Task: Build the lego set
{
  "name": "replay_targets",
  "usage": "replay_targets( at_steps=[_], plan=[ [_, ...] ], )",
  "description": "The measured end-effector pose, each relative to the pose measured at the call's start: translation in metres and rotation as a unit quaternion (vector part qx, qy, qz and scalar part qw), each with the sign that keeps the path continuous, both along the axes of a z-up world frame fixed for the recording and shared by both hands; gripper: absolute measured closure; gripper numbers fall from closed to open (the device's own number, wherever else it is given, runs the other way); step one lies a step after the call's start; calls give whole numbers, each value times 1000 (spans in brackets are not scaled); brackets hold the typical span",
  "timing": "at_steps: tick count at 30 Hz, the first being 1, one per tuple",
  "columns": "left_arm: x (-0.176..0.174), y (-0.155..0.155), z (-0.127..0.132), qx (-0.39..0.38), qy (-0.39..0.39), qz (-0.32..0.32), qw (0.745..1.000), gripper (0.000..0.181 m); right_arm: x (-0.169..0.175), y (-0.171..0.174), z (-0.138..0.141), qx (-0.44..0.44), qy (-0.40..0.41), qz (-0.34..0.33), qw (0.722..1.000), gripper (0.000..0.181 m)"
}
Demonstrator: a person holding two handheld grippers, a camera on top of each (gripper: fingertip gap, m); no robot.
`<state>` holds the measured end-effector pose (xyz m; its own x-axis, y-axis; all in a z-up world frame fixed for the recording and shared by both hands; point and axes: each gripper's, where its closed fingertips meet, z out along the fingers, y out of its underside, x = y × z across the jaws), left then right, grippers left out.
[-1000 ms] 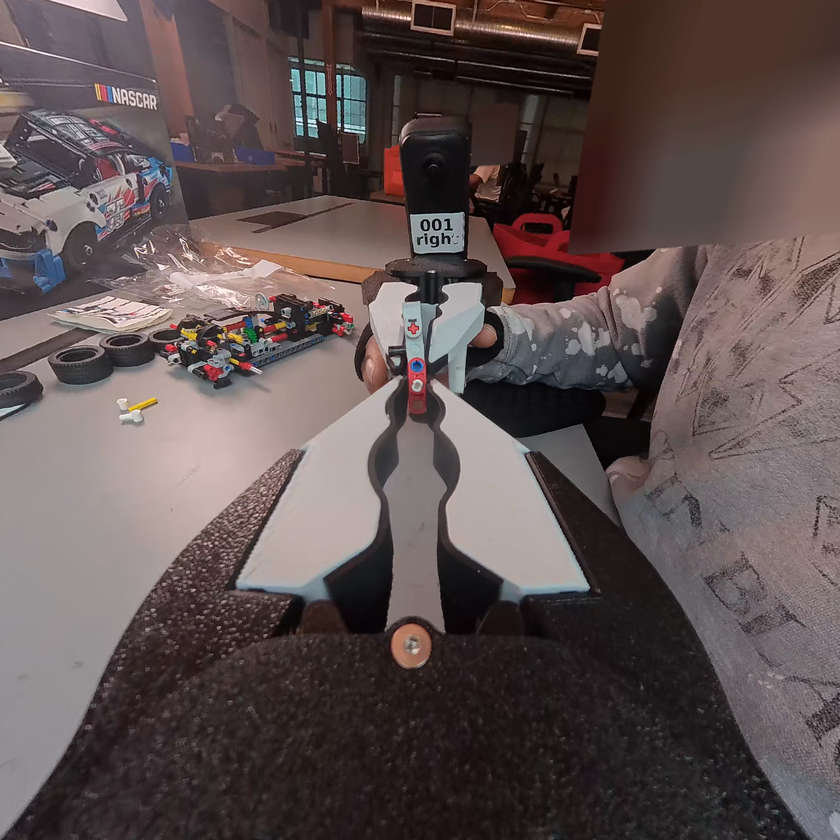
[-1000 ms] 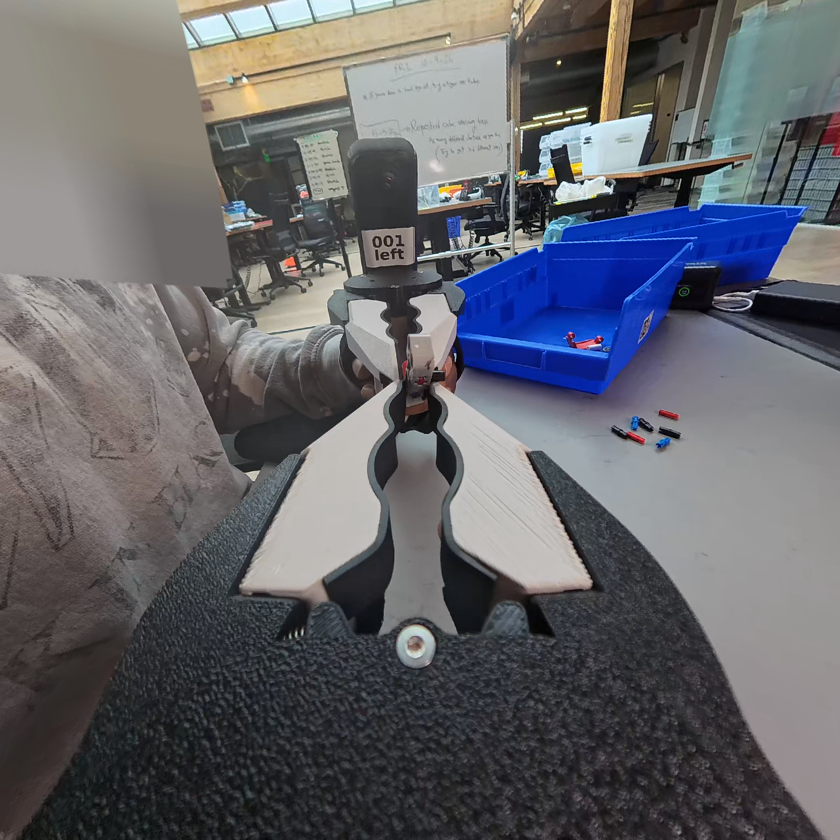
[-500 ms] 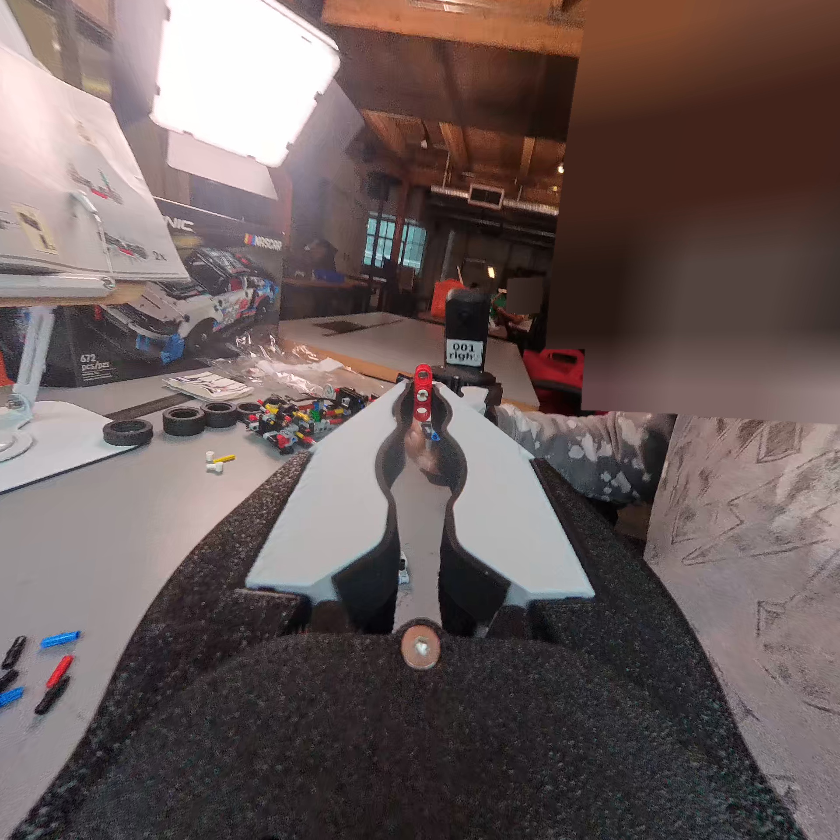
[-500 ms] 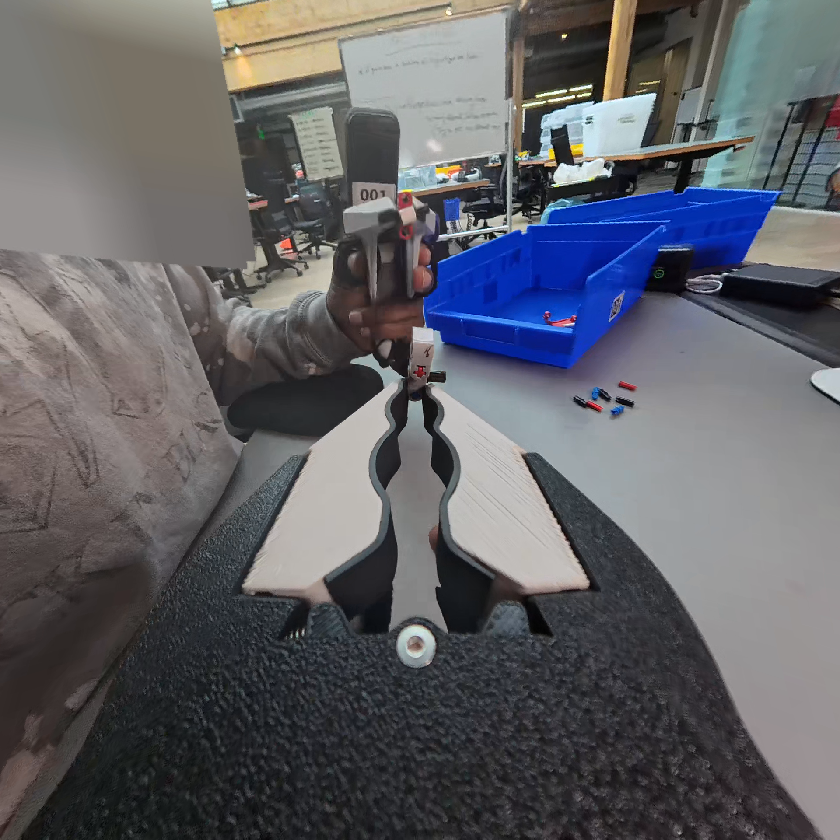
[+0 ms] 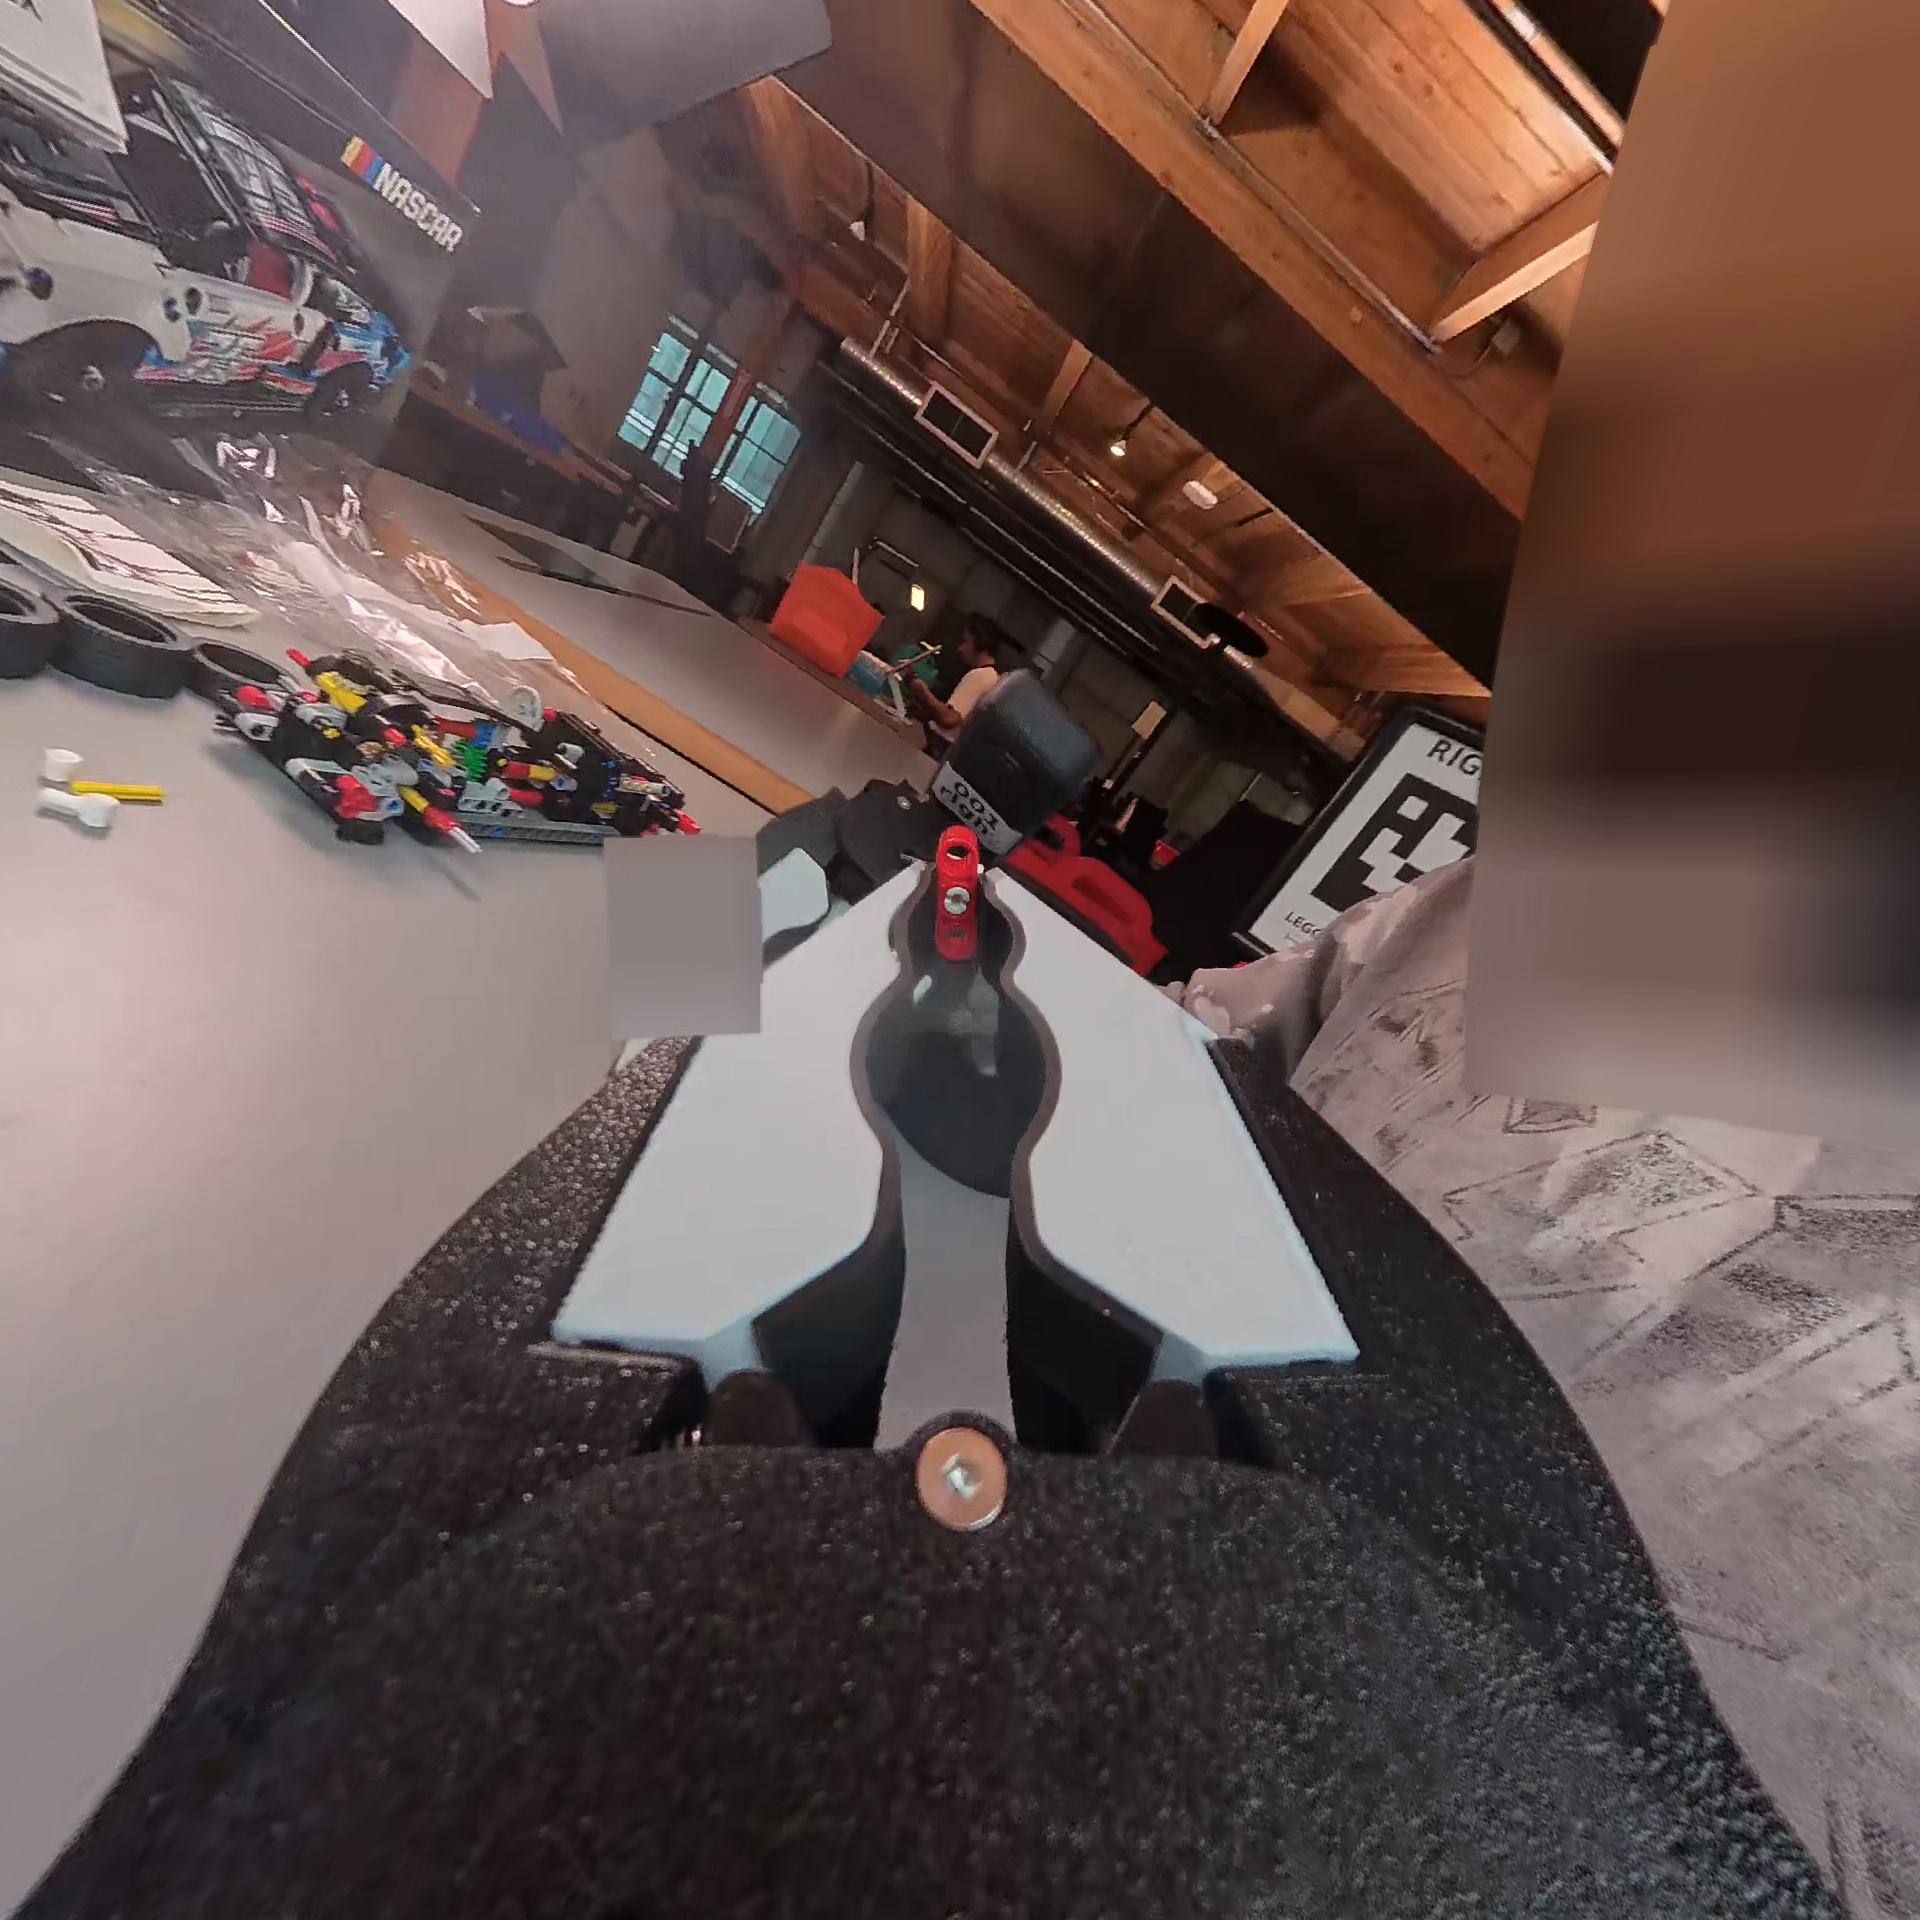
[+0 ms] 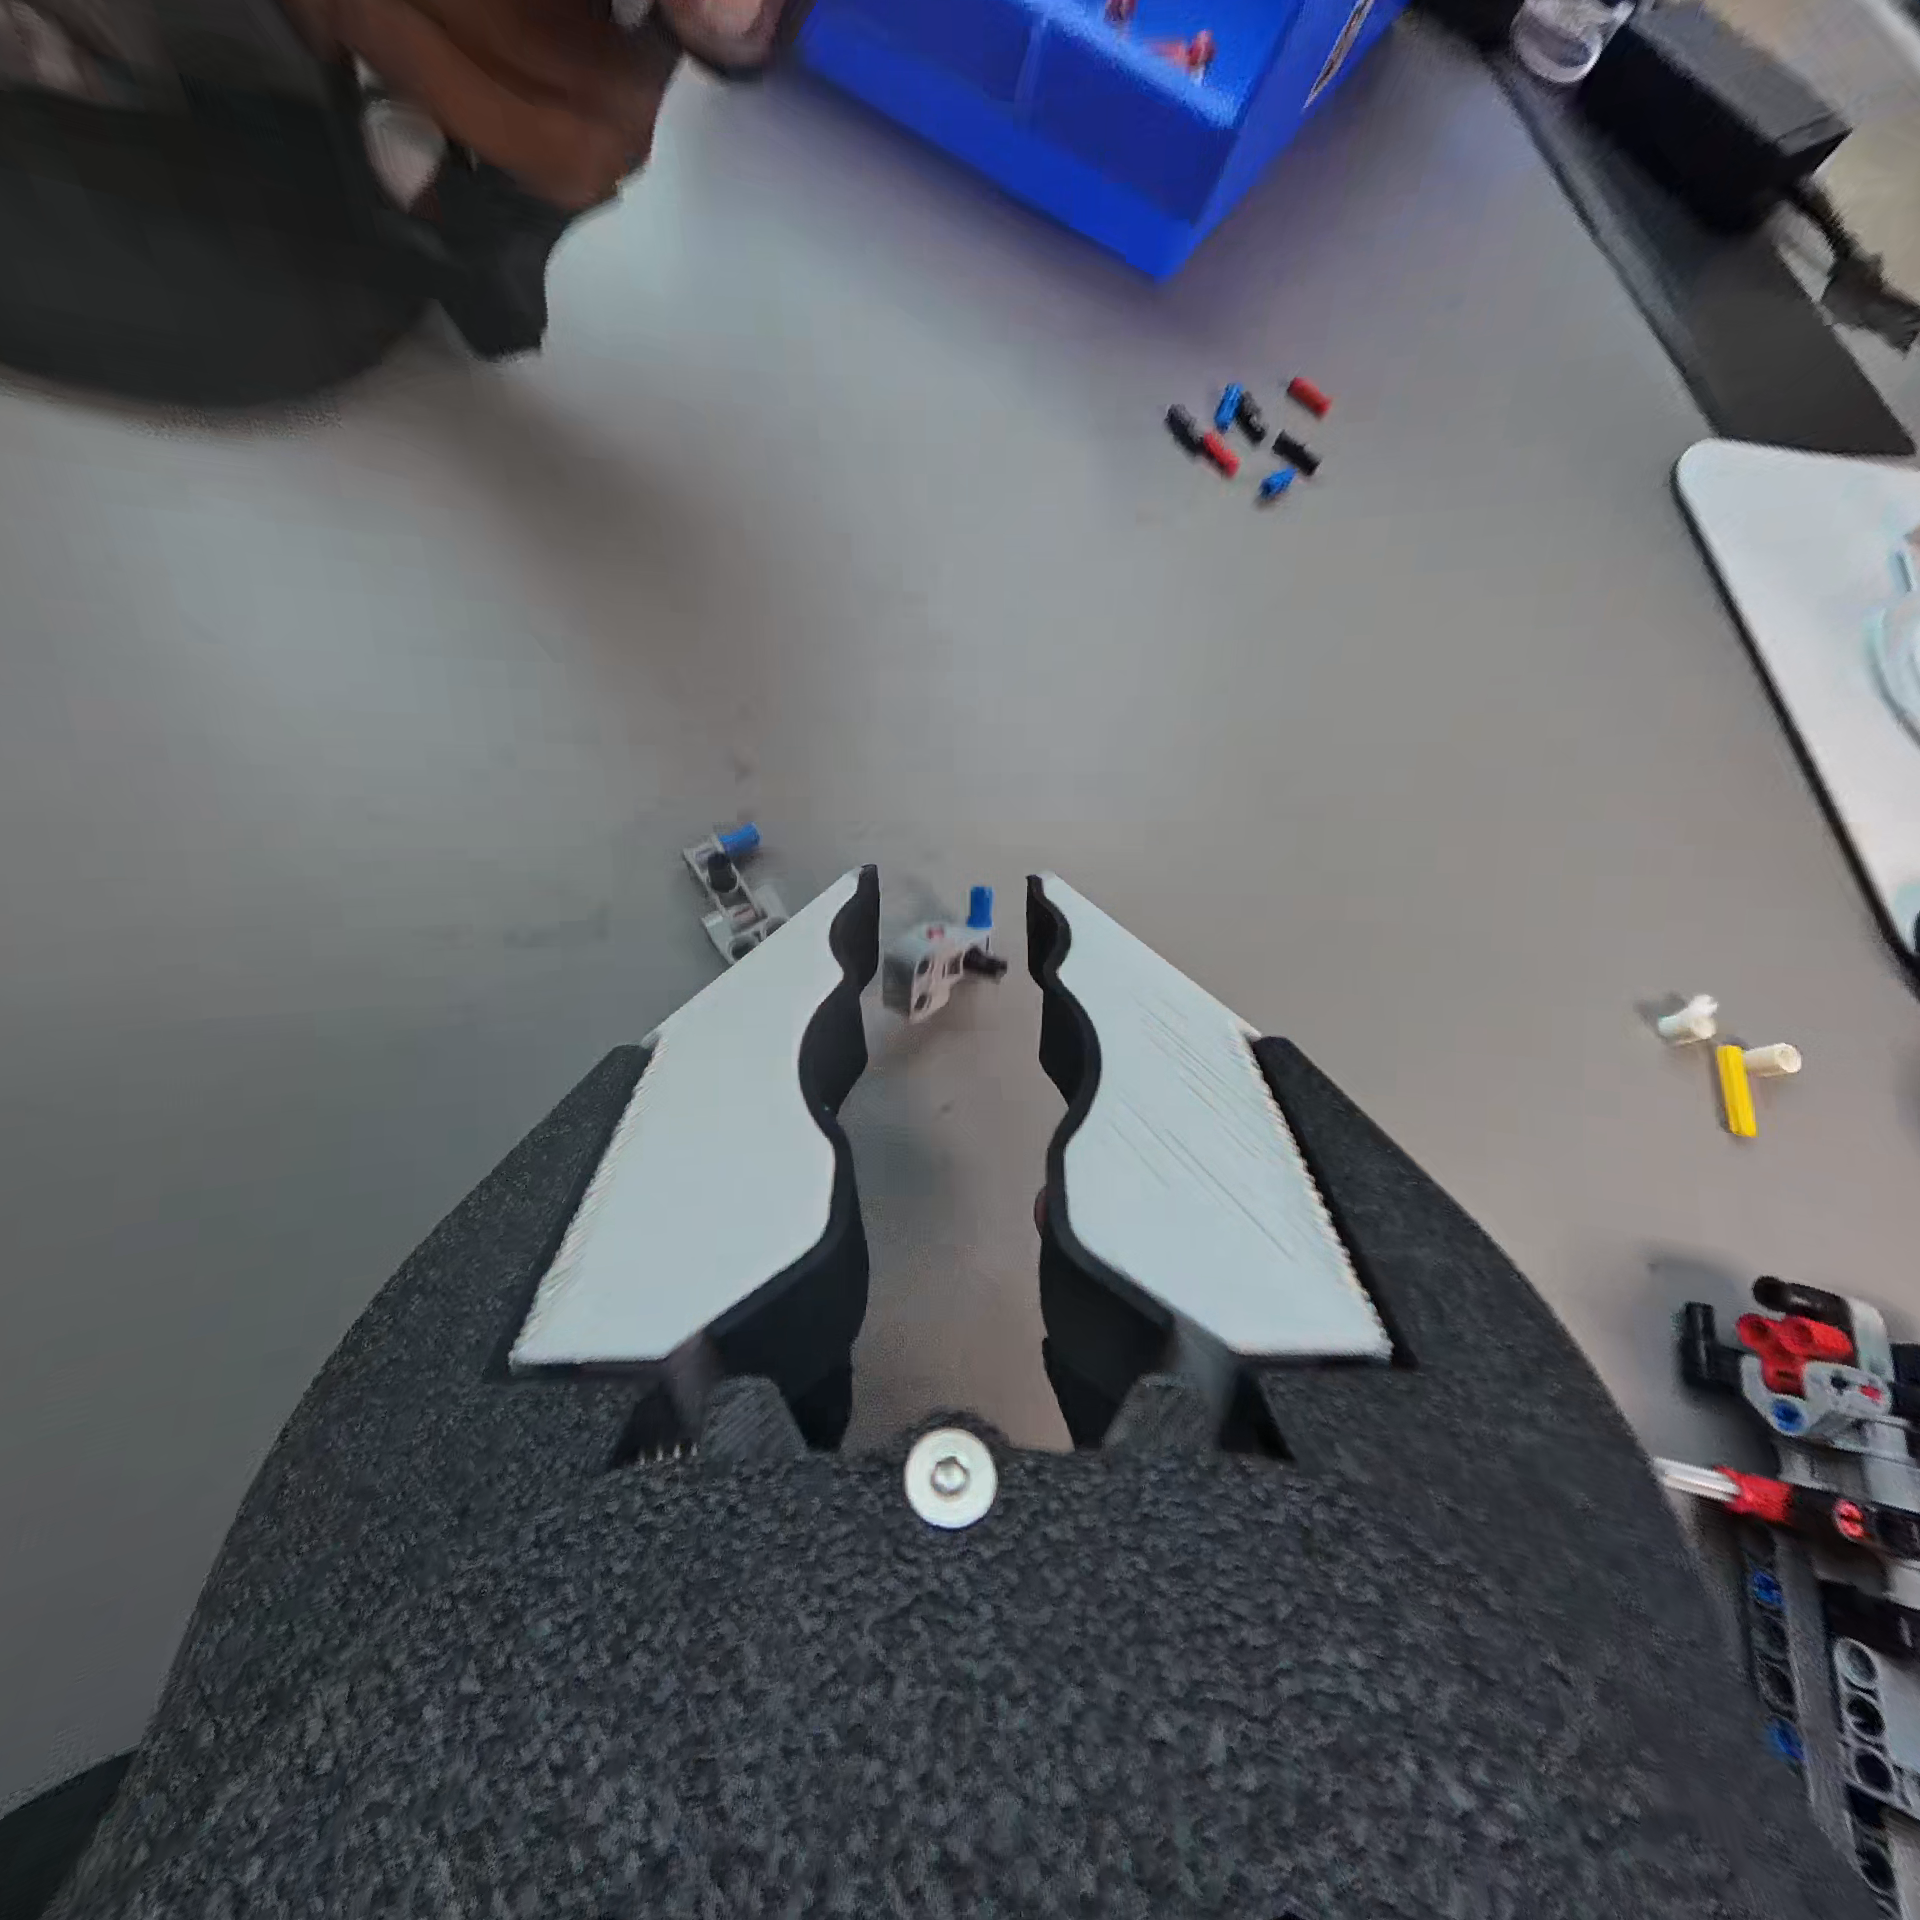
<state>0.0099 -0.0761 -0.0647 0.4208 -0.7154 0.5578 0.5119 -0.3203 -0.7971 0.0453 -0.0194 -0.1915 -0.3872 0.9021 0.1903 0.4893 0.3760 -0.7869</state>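
Observation:
My left gripper [image 5: 956,894] is shut on a small red lego piece [image 5: 954,891] and holds it up in the air, tilted. The half-built lego car chassis [image 5: 457,769] lies on the grey table to its left. My right gripper [image 6: 951,883] is open and points down at the table. A small grey lego piece with a blue pin [image 6: 940,961] lies on the table between its fingertips. A second grey piece with a blue pin [image 6: 727,883] lies just left of the left finger. The chassis also shows at the right edge of the right wrist view [image 6: 1829,1455].
Loose red, blue and black pins [image 6: 1247,431] lie ahead, near a blue bin [image 6: 1091,135]. White and yellow pieces [image 6: 1725,1060] lie to the right, also seen in the left wrist view [image 5: 88,795]. Black tyres [image 5: 114,639], plastic bags and the set's box [image 5: 239,260] stand at the back left. One gripper's finger ends stand about 15 cm off the other's.
My right gripper has swung down to the table and opened, letting go of the grey piece. My left gripper has pulled away and tilted, still holding the red piece.

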Motion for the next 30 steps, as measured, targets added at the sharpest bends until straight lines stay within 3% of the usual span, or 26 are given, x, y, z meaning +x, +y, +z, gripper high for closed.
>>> replay_targets(
  at_steps=[1, 5, 9, 12, 17, 23, 27, 30],
  plan=[
    [3, -2, 2, 0, -15, -14, 1000, 176, -3, -1, 15, -16, 33, 0, 999, 155],
    [11, 0, 2, -9, -42, -31, 999, 177, -8, -27, 79, -115, 160, 24, 980, 157],
    [24, 7, -10, 24, 69, 23, 997, 176, -11, -51, 111, -268, 190, 40, 944, 159],
    [32, 4, -10, 84, 165, 64, 981, 176, -12, -57, 112, -367, 164, 46, 915, 161],
    [38, -5, -10, 143, 248, 83, 954, 176, -5, -70, 117, -465, 127, 91, 871, 168],
    [46, -14, -12, 229, 372, 107, 893, 174, 1, -76, 117, -507, 106, 122, 847, 173],
    [53, -22, -10, 254, 407, 100, 872, 174, 8, -83, 120, -507, 121, 158, 839, 175],
    [56, -25, -8, 253, 407, 92, 873, 176, 12, -86, 121, -494, 129, 182, 841, 177]
  ],
)
